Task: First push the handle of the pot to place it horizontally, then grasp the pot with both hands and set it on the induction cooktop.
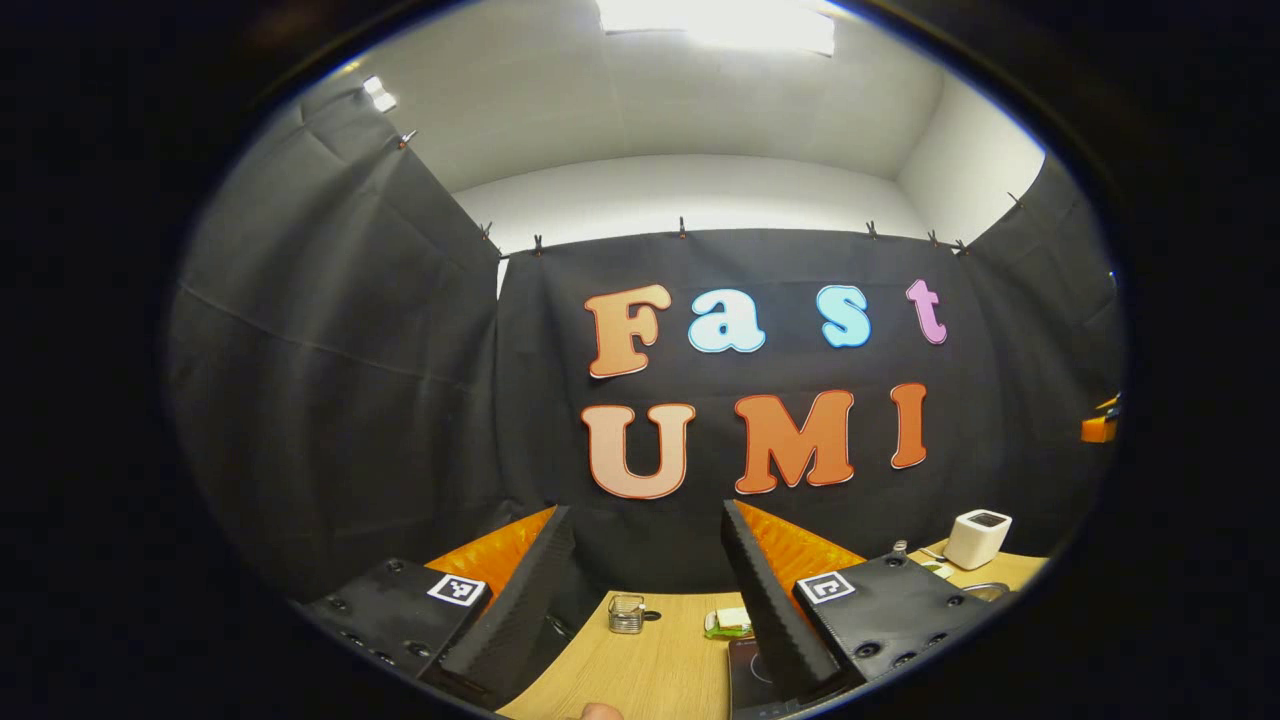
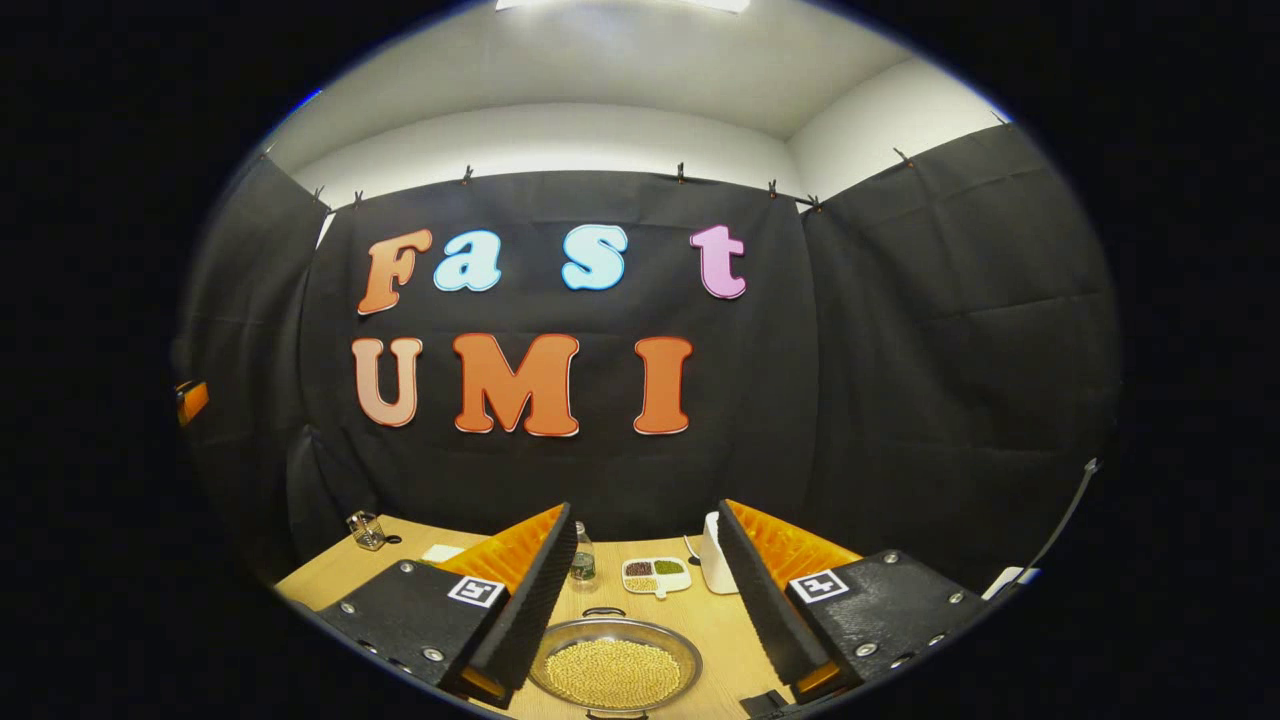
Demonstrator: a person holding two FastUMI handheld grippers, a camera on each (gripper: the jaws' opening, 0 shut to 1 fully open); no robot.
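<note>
Your left gripper [image 1: 645, 600] is held above the tabletop [image 1: 640, 670] with its fingers spread wide and nothing between them. Beyond the fingers stand a small clear glass container [image 1: 626, 613] and a small green-rimmed dish [image 1: 729, 622]. The dark induction cooktop [image 1: 752, 675] lies by the inner edge of the right-hand finger, partly hidden by it. A white boxy appliance [image 1: 977, 538] stands far right on the tabletop.

Your right gripper [image 2: 645, 590] is likewise spread, holding nothing. Between and below its fingers sits the pot [image 2: 615, 665], a shallow metal pan filled with pale yellow grains, resting on the tabletop [image 2: 715, 625]; you cannot tell how its handle lies. Behind the pot are a small clear bottle [image 2: 583, 562], a divided white tray [image 2: 655, 576] of coloured grains, and a white appliance [image 2: 712, 555] partly behind the right-hand finger.
</note>
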